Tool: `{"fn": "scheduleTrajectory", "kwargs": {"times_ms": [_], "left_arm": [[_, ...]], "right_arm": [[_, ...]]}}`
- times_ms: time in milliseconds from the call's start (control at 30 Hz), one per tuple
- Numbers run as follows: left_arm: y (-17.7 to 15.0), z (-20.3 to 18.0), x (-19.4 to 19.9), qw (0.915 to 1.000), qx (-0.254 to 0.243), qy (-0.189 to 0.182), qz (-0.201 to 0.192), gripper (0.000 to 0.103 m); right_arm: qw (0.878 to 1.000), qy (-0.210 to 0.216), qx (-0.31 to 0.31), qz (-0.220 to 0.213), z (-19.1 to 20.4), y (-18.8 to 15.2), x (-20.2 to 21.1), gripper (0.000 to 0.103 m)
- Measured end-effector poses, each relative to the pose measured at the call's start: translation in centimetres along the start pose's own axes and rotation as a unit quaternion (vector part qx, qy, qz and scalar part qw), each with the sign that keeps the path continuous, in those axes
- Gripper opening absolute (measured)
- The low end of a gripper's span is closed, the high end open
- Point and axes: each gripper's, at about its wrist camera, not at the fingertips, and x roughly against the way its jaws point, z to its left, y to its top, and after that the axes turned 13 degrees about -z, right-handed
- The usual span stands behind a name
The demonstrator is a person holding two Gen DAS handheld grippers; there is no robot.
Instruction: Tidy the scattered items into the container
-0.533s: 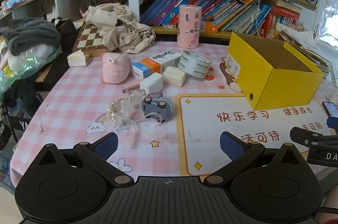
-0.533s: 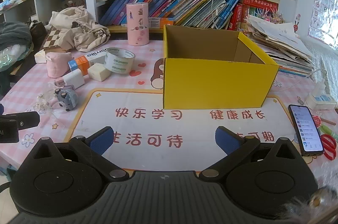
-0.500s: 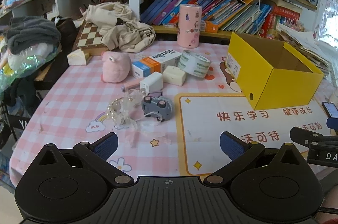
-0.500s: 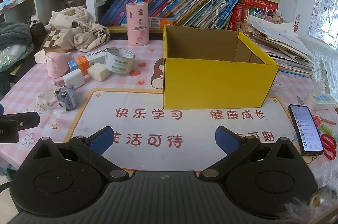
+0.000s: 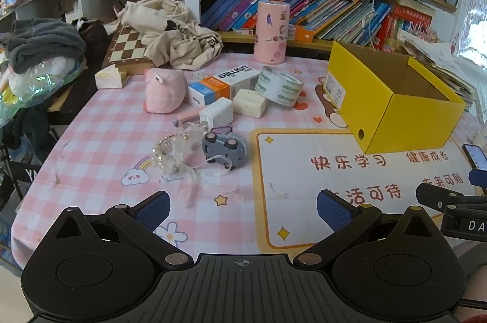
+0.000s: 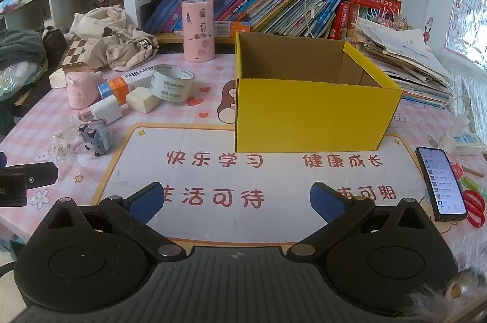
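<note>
An empty yellow cardboard box (image 5: 392, 107) (image 6: 310, 116) stands open on the pink checked table. Left of it lie the scattered items: a grey toy car (image 5: 225, 148) (image 6: 97, 138), a clear beaded hair tie (image 5: 173, 152), a white charger (image 5: 217, 113), a cream block (image 5: 249, 103), a tape roll (image 5: 278, 85) (image 6: 172, 83), an orange and white carton (image 5: 222, 86) and a pink plush (image 5: 164, 90). My left gripper (image 5: 242, 205) hovers open near the table's front, short of the car. My right gripper (image 6: 236, 198) is open above the mat, in front of the box.
A pink canister (image 5: 271, 30), a chessboard (image 5: 127, 46) and a beige cloth (image 5: 170, 33) sit at the back under full bookshelves. A phone (image 6: 441, 183) and a power strip (image 6: 462, 140) lie right of the box. A printed mat (image 6: 243, 164) covers the near middle.
</note>
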Motion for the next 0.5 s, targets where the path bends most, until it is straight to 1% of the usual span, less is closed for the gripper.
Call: {"fn": "scheduleTrajectory", "kwargs": {"times_ms": [500], "left_arm": [[-0.35,-0.38,-0.18,1.0000,0.005,0.005,-0.001,0.103]], "right_arm": [[1.000,0.001,0.002,0.006,0.31,0.21,-0.34,0.103]]}}
